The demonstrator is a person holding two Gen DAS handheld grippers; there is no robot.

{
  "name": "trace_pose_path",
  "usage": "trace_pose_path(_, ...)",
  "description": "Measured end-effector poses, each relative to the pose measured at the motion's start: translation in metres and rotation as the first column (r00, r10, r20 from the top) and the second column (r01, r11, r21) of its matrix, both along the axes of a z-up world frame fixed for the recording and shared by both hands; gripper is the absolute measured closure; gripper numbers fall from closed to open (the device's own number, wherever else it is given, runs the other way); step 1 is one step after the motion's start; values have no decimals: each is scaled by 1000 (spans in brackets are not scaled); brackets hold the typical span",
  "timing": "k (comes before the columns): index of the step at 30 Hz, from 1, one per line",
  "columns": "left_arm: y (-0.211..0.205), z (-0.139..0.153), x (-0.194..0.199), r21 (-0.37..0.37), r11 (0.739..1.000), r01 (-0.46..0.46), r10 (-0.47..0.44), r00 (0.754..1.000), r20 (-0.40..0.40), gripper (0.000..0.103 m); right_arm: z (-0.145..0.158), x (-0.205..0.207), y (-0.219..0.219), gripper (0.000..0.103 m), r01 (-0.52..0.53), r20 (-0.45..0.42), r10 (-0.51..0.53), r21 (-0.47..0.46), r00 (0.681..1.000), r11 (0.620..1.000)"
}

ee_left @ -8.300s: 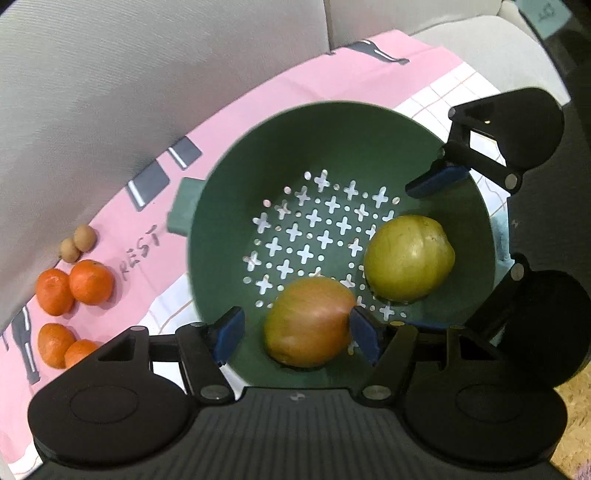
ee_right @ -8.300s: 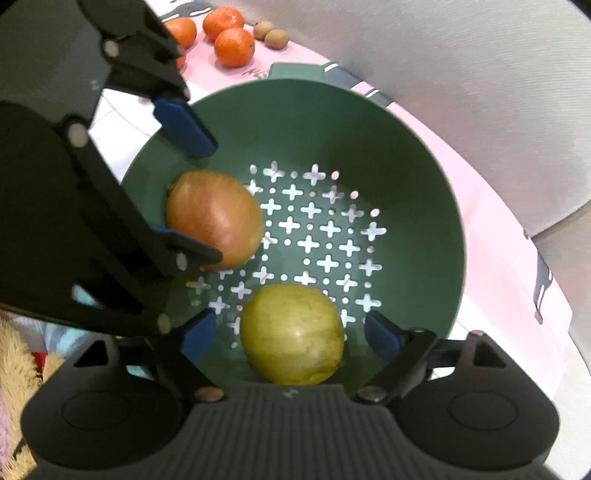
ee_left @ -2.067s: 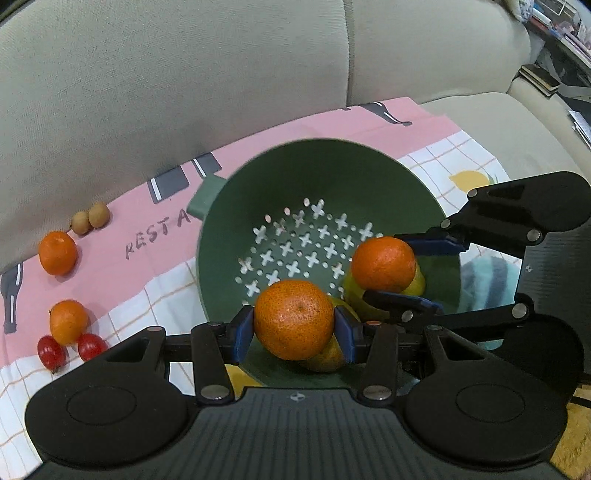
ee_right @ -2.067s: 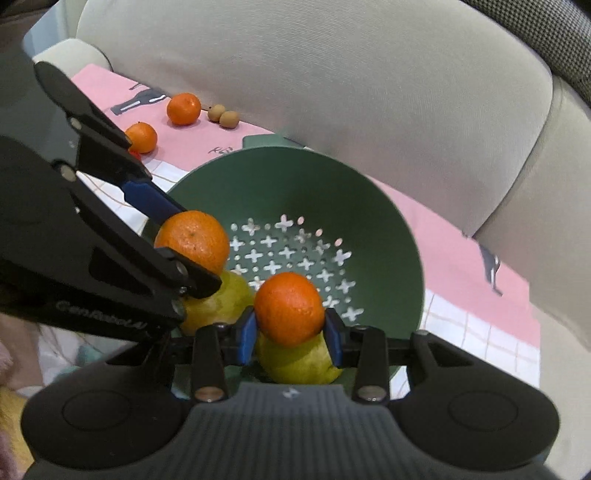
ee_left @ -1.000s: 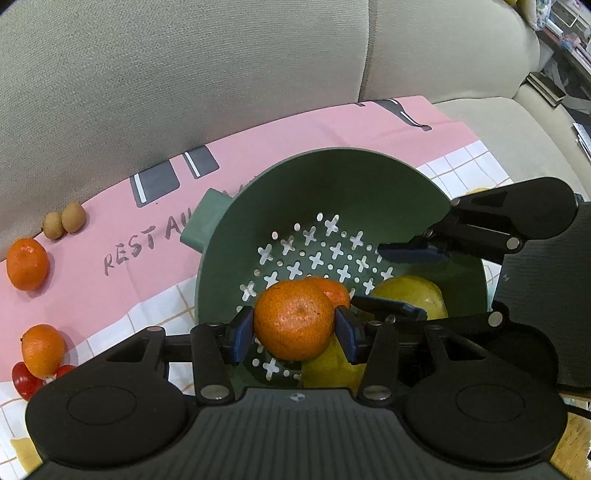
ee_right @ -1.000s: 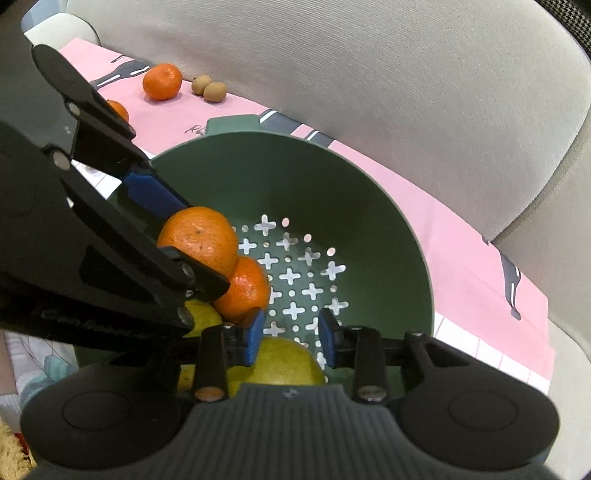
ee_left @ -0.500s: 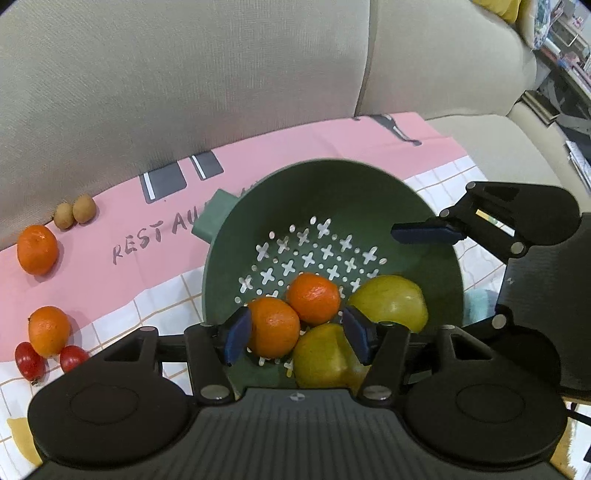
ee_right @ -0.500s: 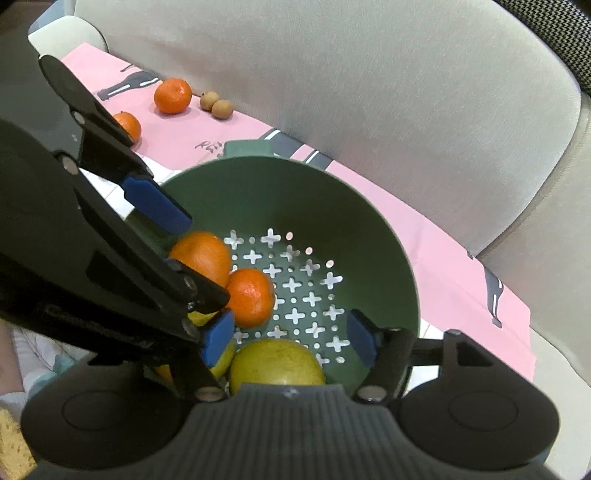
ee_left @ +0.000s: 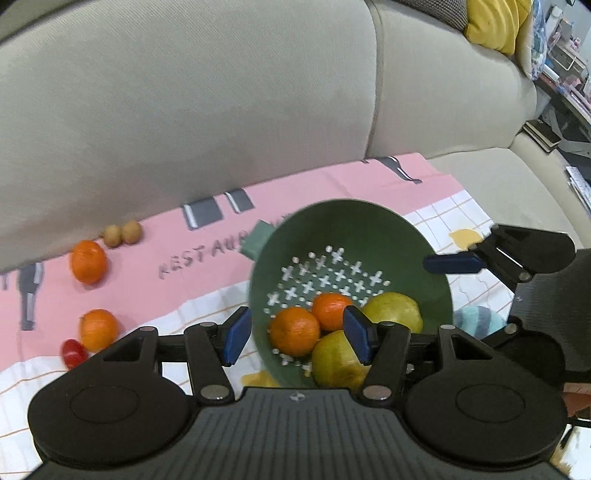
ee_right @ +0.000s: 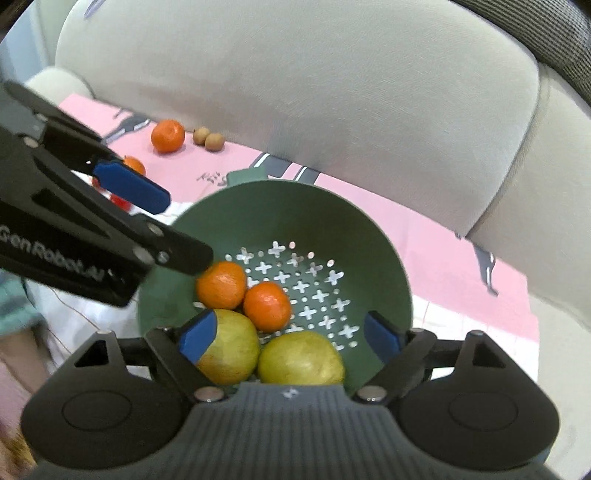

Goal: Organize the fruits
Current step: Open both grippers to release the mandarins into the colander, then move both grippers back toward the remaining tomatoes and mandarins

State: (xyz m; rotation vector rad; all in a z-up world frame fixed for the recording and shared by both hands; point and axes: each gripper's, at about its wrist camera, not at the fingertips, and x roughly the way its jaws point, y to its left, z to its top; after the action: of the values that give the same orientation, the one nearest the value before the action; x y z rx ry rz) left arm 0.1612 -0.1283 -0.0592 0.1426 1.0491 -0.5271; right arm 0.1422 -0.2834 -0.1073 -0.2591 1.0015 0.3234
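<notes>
A green colander (ee_left: 354, 221) (ee_right: 373, 243) on the cloth holds two oranges (ee_left: 294, 331) (ee_right: 266, 305) and two yellow-green apples (ee_left: 393, 312) (ee_right: 300, 358). My left gripper (ee_left: 295, 334) is open and empty above the colander's near left rim. My right gripper (ee_right: 290, 338) is open and empty above the near rim. Two more oranges (ee_left: 88, 261) (ee_left: 98, 329) and a red cherry tomato (ee_left: 74, 353) lie on the cloth at the left. Two small brown fruits (ee_left: 122, 233) lie near the sofa back.
A pink and white checked cloth (ee_left: 177, 291) covers the beige sofa seat. The sofa back (ee_left: 221, 110) rises right behind the fruits. A yellow cushion (ee_left: 495, 22) sits at the top right. A striped teal cloth (ee_left: 476, 323) lies right of the colander.
Both grippers opened and let their oranges drop into the colander. Both have since pulled back and up from it.
</notes>
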Motion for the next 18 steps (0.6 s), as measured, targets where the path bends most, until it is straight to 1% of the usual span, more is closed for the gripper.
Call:
trace_pose_path(5, 17, 11, -11, 65, 998, -18, 13, 997, 79, 36, 6, -10, 6, 18, 64, -10, -64, 80, 998, 995)
trace_pose_path(9, 35, 22, -18, 107, 993, -43, 27, 990, 139, 36, 12, -15, 17, 18, 81, -9, -81, 128, 997, 988)
trace_pose_path(14, 61, 33, -23, 133, 987, -85, 59, 979, 194, 36, 22, -17, 41, 17, 66, -7, -65, 170, 998, 983)
trace_pose_path(18, 89, 39, -23, 126, 983, -136, 107, 971, 213, 36, 27, -15, 63, 17, 28, 5, -29, 174, 1000, 984)
